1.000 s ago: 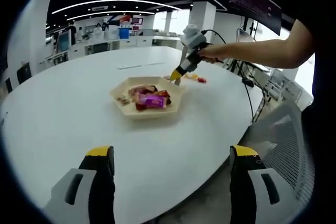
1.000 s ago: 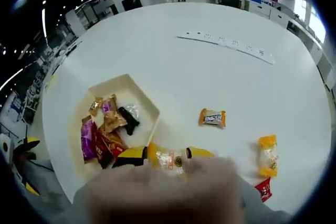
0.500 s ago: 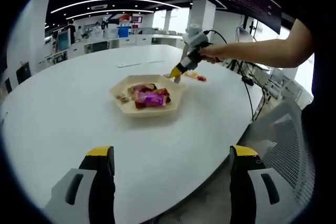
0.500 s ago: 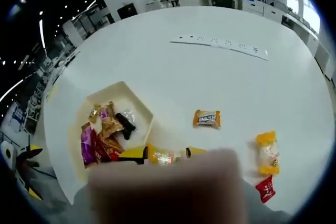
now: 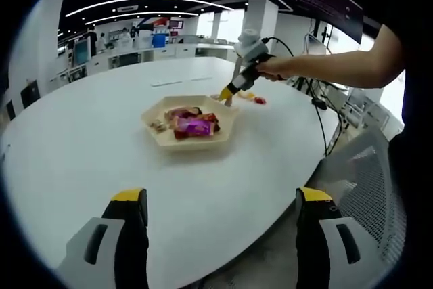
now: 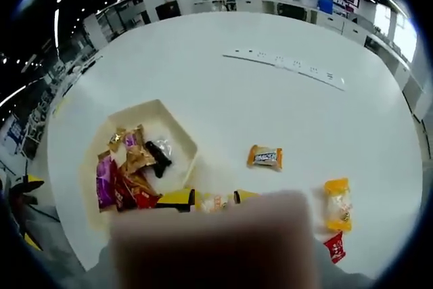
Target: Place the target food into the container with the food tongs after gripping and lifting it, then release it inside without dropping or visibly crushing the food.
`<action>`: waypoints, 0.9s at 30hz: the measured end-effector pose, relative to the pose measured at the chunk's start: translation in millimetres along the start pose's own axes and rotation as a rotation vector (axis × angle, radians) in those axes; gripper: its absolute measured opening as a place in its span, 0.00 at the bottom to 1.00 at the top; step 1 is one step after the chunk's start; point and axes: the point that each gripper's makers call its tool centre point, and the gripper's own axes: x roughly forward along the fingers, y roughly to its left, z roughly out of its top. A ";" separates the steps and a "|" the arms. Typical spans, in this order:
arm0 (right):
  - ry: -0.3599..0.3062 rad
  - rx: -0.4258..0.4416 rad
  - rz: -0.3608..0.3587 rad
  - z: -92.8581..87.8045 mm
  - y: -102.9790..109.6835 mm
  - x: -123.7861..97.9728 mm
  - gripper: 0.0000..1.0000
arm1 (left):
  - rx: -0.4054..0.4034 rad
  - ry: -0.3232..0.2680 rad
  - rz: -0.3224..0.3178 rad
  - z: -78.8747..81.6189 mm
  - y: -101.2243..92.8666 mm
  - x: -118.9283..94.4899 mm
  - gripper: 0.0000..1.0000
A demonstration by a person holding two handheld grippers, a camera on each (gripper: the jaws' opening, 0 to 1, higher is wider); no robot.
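My right tongs pinch a clear-wrapped candy between yellow tips just beside the tray rim, not yet over it, so a slack or hurried carry could drop it short or squash it, while my left tongs hang wide open, holding nothing.

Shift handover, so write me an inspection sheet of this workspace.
Surface: white round table.
Job's things: tray holding wrapped snacks; right gripper shut on a small wrapped sweet beside the tray.
Clutter: orange snack, yellow packet, red packet, power strip.
Grippers: left gripper open, holding nothing.
Cables: black cable behind the right gripper.
Surroundings: office desks, ceiling lights.
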 end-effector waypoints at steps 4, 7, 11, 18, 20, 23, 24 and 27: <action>-0.011 -0.009 -0.024 2.1 -8.2 -5.7 0.20 | 0.001 0.002 -0.001 -0.3 0.0 0.3 0.88; -0.018 -0.011 -0.032 3.6 -12.9 -10.1 0.19 | 0.002 0.004 -0.003 -0.6 -0.1 0.5 0.88; -0.031 -0.010 -0.035 6.2 -14.2 -13.9 0.17 | 0.007 0.010 -0.006 -1.8 -1.1 1.0 0.87; -0.033 0.021 -0.032 5.3 -15.4 -12.9 0.23 | 0.008 0.008 -0.004 -1.2 -0.4 0.5 0.87; -0.057 0.068 -0.015 11.6 -15.5 -13.7 0.26 | 0.008 0.008 -0.006 -1.1 -0.6 0.5 0.87; -0.065 0.061 -0.034 15.5 -22.8 -12.9 0.28 | 0.009 0.010 -0.007 -1.7 -0.7 0.7 0.87; -0.063 0.071 -0.031 15.6 -24.2 -11.4 0.28 | 0.009 0.010 -0.006 -1.6 -0.6 0.6 0.87; -0.041 0.080 -0.044 10.2 -27.7 -6.6 0.29 | 0.006 0.009 -0.005 -1.3 -0.1 0.5 0.87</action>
